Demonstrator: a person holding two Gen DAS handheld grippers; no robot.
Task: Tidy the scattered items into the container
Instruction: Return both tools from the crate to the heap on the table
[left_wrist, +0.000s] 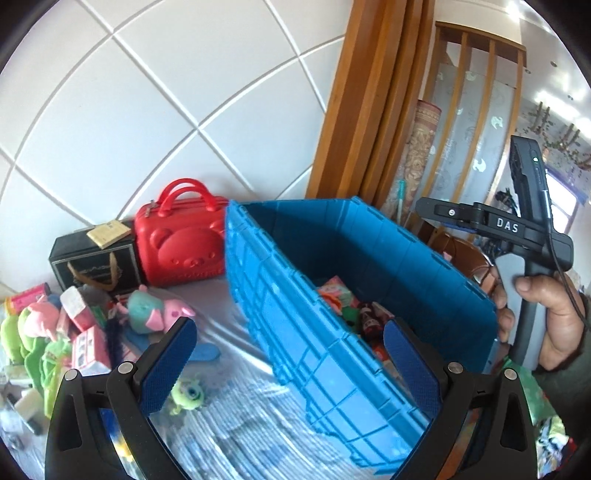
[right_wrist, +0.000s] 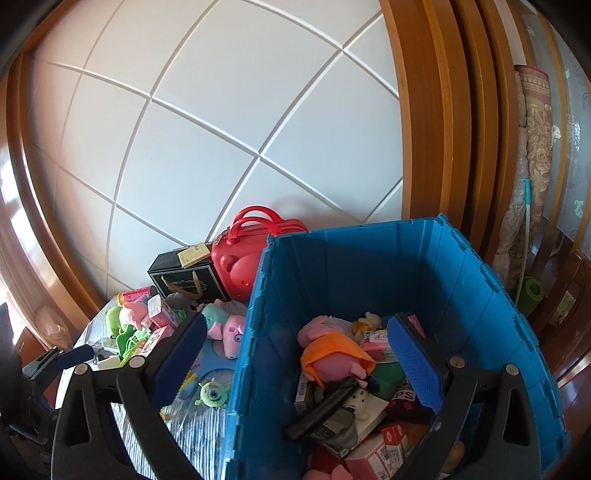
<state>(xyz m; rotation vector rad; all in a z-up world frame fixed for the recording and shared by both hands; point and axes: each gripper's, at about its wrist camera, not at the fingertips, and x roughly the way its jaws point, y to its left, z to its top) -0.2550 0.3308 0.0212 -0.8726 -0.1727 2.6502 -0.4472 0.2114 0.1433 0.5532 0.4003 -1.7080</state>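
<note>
Both my grippers spread, empty: right gripper (right_wrist: 297, 360) over blue crate (right_wrist: 480, 295) (drop spot), left gripper (left_wrist: 290, 363) facing green plush (left_wrist: 188, 395).

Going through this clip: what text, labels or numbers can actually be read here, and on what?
"DAS": white letters on the right gripper body, left wrist view.
"PS": partial white letters on a dark item in the blue crate.
Print on the pink cartons and tan tag: too blurred.

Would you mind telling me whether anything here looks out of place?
Yes: soft toys and small boxes lie heaped beside the blue crate, and a green one-eyed plush lies alone by its wall. Nothing looks spilled or damaged.
</note>
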